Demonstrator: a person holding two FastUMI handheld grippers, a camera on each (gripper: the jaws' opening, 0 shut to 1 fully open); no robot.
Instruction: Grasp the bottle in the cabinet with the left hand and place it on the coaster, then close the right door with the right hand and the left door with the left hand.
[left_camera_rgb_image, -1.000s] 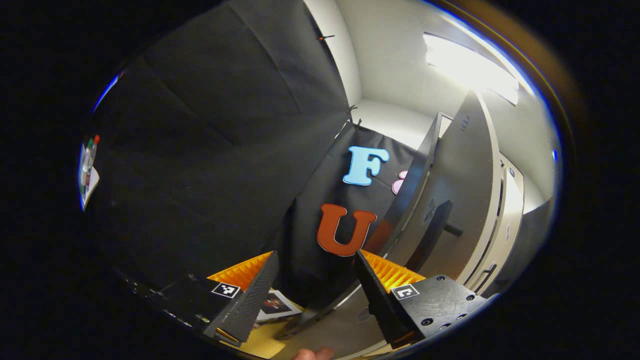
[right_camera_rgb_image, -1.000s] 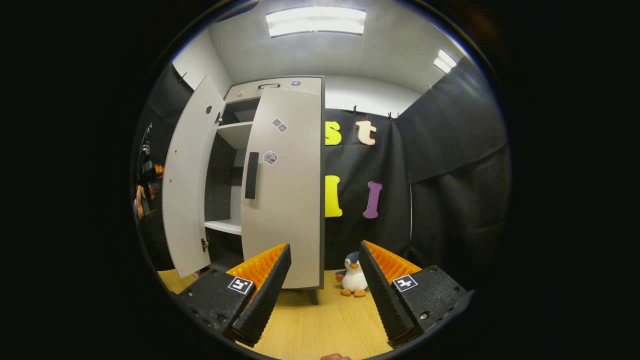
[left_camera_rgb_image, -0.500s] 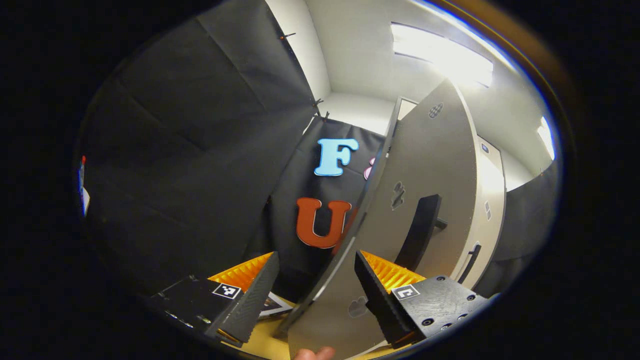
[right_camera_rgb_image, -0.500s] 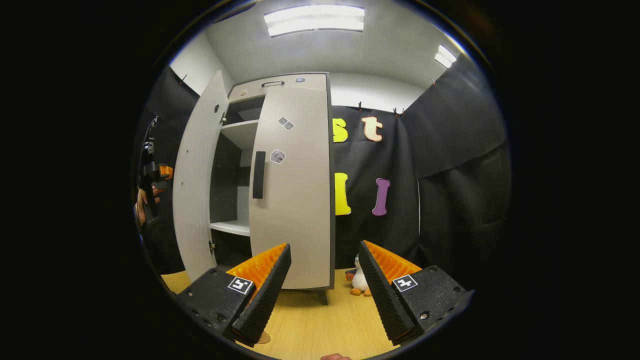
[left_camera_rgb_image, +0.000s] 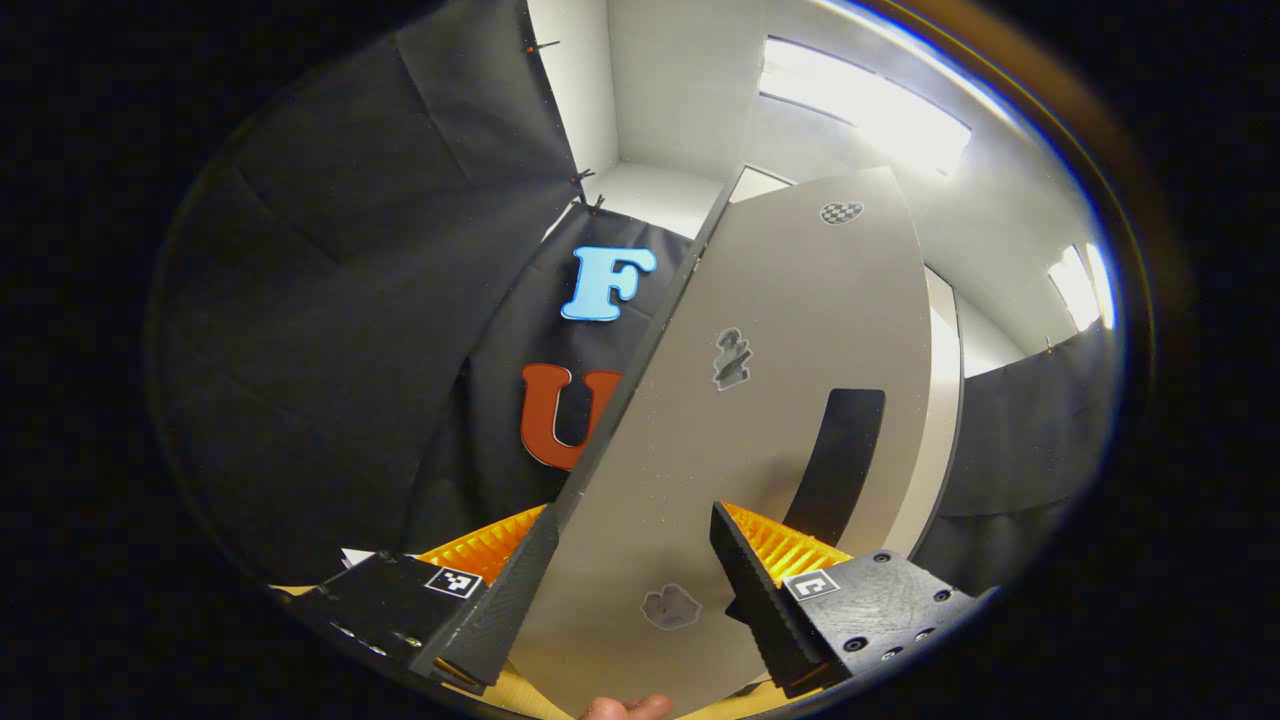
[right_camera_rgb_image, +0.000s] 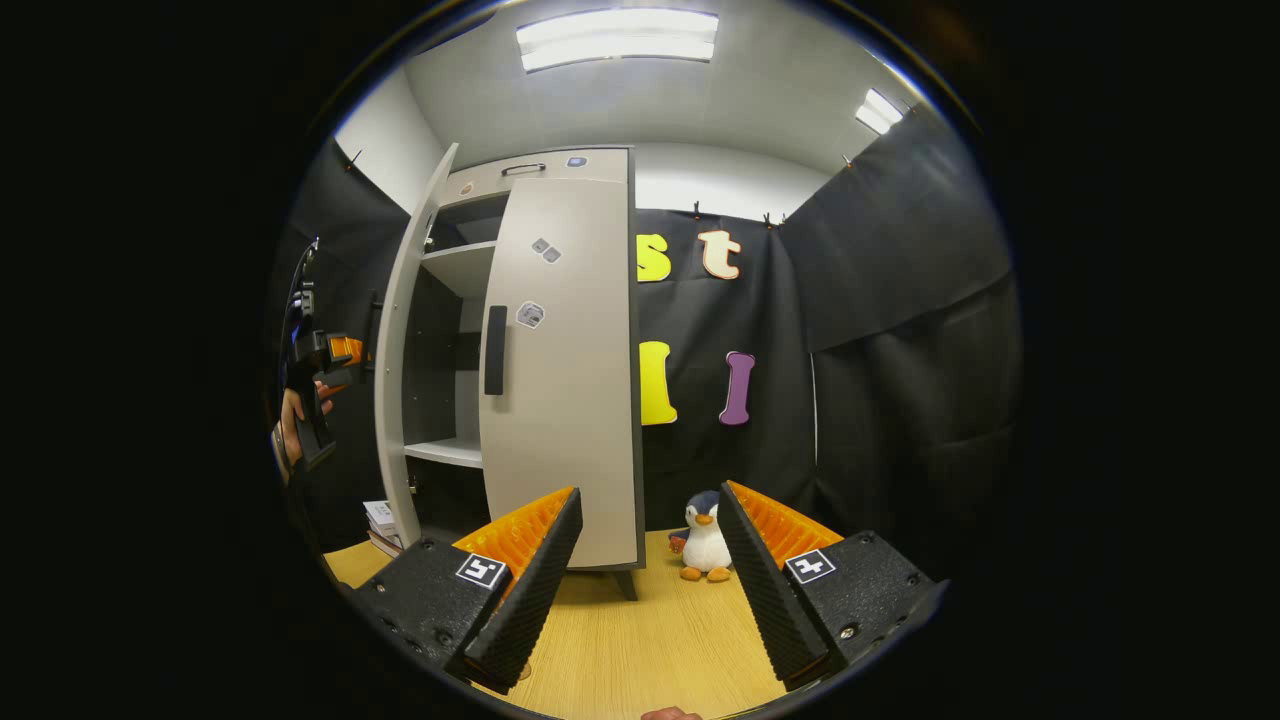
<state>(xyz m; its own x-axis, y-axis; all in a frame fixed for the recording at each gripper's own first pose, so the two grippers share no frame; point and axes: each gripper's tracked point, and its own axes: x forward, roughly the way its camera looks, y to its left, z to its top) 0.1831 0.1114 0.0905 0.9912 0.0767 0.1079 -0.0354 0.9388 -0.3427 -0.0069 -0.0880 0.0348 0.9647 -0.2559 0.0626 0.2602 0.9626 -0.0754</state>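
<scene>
Both tools gape wide, gripping nothing: the left tool (left_camera_rgb_image: 620, 580) faces the left door (left_camera_rgb_image: 760, 420); the right tool (right_camera_rgb_image: 650, 570) hovers before the shut right door (right_camera_rgb_image: 565, 370).

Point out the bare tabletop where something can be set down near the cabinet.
Bare table lies in front of the right door, short of the toy penguin. It is crowded at the cabinet's left foot, where books are stacked beside the left door.
</scene>
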